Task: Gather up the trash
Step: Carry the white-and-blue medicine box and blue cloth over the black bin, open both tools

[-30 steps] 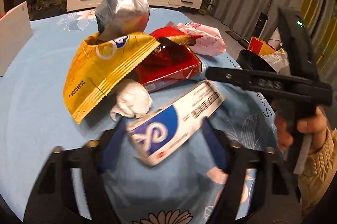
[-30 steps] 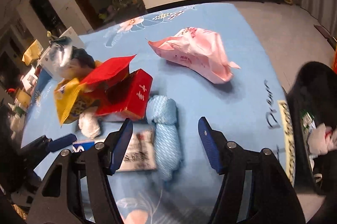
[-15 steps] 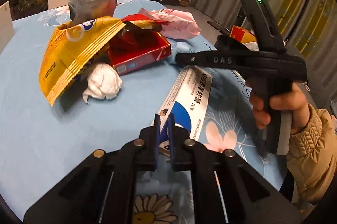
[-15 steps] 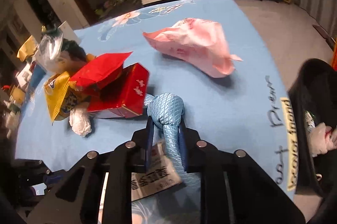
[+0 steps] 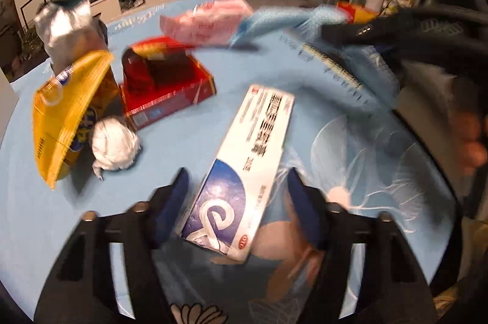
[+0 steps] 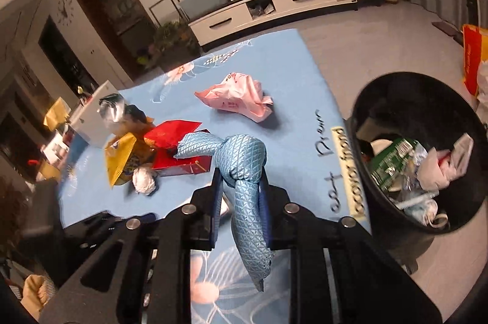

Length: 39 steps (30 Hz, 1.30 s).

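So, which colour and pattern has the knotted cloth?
Light blue cloth, diamond-quilted; clearest in the right wrist view.

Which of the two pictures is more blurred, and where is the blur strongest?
Left wrist view: more blurred, strongest top right, where the knotted blue quilted cloth and right gripper smear. Right wrist view: mostly sharp; the cloth and black trash bin are crisp.
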Each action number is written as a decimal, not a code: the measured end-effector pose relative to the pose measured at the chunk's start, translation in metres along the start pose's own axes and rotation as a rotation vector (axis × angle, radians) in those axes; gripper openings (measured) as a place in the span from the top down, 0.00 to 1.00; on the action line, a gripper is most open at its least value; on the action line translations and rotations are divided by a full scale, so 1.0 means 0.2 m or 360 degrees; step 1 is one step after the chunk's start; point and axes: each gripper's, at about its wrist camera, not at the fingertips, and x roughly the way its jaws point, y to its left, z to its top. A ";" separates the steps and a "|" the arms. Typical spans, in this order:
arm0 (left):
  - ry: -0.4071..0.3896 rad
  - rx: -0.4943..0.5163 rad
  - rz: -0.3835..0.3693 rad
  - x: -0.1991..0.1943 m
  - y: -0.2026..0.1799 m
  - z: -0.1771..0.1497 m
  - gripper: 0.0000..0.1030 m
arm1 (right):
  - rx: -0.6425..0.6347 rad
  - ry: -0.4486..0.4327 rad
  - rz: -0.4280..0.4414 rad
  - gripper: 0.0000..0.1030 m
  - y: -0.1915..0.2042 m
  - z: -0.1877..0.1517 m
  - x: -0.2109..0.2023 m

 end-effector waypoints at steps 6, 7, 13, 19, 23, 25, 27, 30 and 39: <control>-0.0037 -0.0146 -0.0058 -0.04 0.04 -0.01 0.53 | 0.0121 -0.0086 -0.0019 0.78 -0.14 -0.08 -0.15; -0.0052 -0.0180 -0.0103 -0.06 0.03 0.00 0.53 | 0.0150 -0.0112 -0.0034 0.78 -0.18 -0.09 -0.18; -0.0138 -0.0189 -0.0327 -0.13 -0.16 0.19 0.53 | 0.0392 -0.0268 -0.0225 0.78 -0.47 -0.15 -0.37; -0.0173 -0.0120 -0.0444 0.00 -0.43 0.50 0.53 | 0.0514 -0.0352 -0.0293 0.78 -0.66 -0.10 -0.46; -0.0136 -0.0109 -0.0470 0.15 -0.58 0.67 0.53 | 0.0550 -0.0360 -0.0329 0.78 -0.75 -0.03 -0.43; -0.0106 -0.0110 -0.0457 0.22 -0.62 0.72 0.53 | 0.0562 -0.0350 -0.0334 0.77 -0.79 -0.01 -0.42; -0.0079 -0.0124 -0.0455 0.29 -0.65 0.76 0.52 | 0.0568 -0.0328 -0.0353 0.77 -0.84 0.01 -0.39; -0.0048 -0.0136 -0.0435 0.38 -0.67 0.81 0.52 | 0.0601 -0.0280 -0.0356 0.73 -0.91 0.05 -0.31; -0.0035 -0.0164 -0.0400 0.43 -0.64 0.81 0.26 | 0.0660 -0.0253 -0.0342 0.50 -0.96 0.03 -0.24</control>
